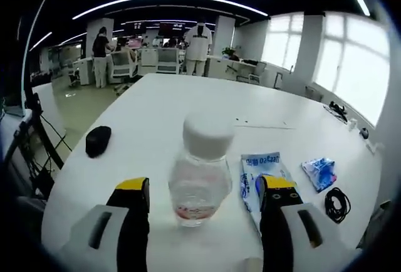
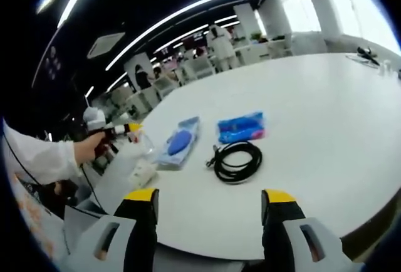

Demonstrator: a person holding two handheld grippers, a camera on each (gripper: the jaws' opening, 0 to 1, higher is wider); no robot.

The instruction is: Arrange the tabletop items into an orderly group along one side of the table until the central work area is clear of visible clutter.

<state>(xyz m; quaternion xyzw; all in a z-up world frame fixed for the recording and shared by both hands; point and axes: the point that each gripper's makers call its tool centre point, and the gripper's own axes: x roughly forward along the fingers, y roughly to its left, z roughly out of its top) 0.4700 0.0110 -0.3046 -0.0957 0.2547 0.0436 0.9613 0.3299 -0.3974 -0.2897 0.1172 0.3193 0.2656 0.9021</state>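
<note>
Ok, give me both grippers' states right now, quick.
Left gripper: open, jaws either side of the water bottle, not clamped on it.
Right gripper: open, holding nothing, aimed toward the black cable.

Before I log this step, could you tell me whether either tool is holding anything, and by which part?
Nothing is held. The left tool stands open around the water bottle without gripping it; the right tool is open over the table edge.

No lettering can be read for certain: the white and blue packet (image 1: 263,175) at about four o'clock from the bottle (image 1: 202,172) carries blue print too blurred to make out, and the bottle's reddish label is likewise illegible.
</note>
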